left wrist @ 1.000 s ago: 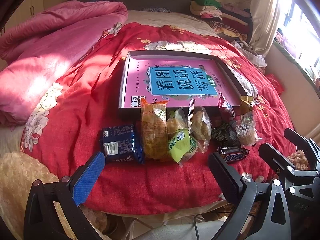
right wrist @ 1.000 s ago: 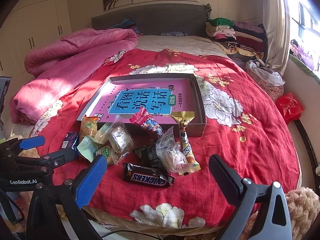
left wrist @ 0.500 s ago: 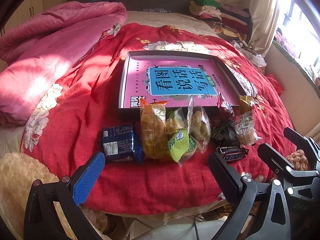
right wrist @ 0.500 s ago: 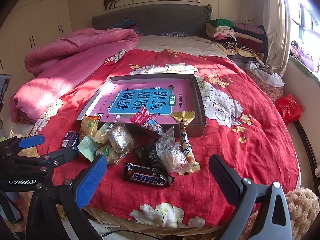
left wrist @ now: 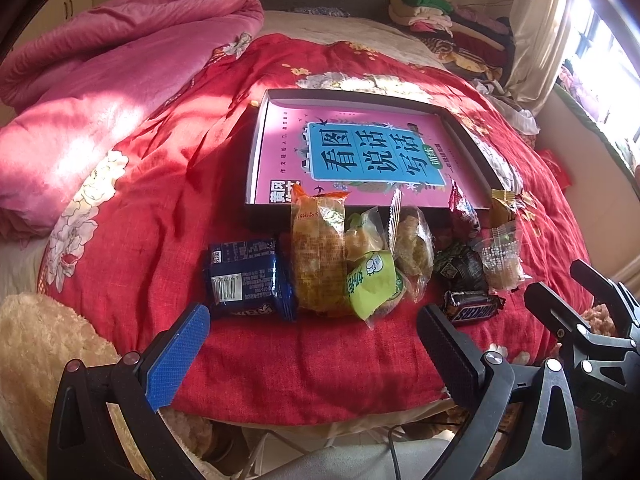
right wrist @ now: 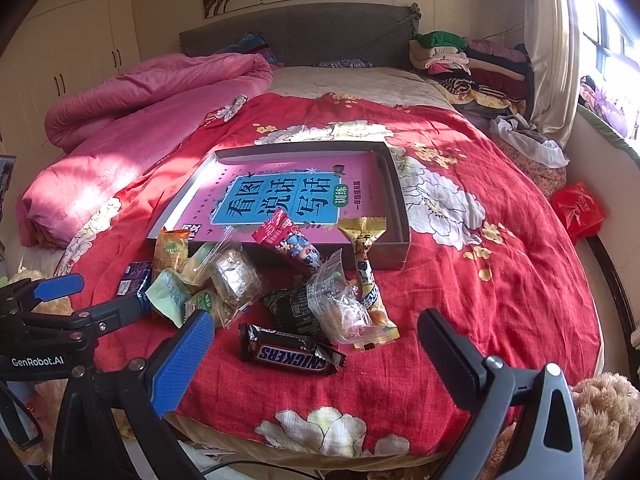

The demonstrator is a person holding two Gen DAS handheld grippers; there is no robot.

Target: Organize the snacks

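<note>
While no snack is yet gripped, both sets of jaws stand wide, empty, hovering off near edge of bed. Snickers bar (right wrist: 290, 354) lies on red bedspread (right wrist: 460, 280), just ahead of right gripper (right wrist: 316, 344), between its jaws' line. Bar's long axis runs crosswise, left-right, slightly skewed. Left gripper (left wrist: 316, 340) faces blue biscuit pack (left wrist: 244, 276) and green-label pastry (left wrist: 370, 284). Grey tray (right wrist: 394, 188) with pink book (right wrist: 288, 196) sits beyond snack pile. Judgement: right gripper nearer bar; wrist rotation likely needed to close across its short width.
</note>
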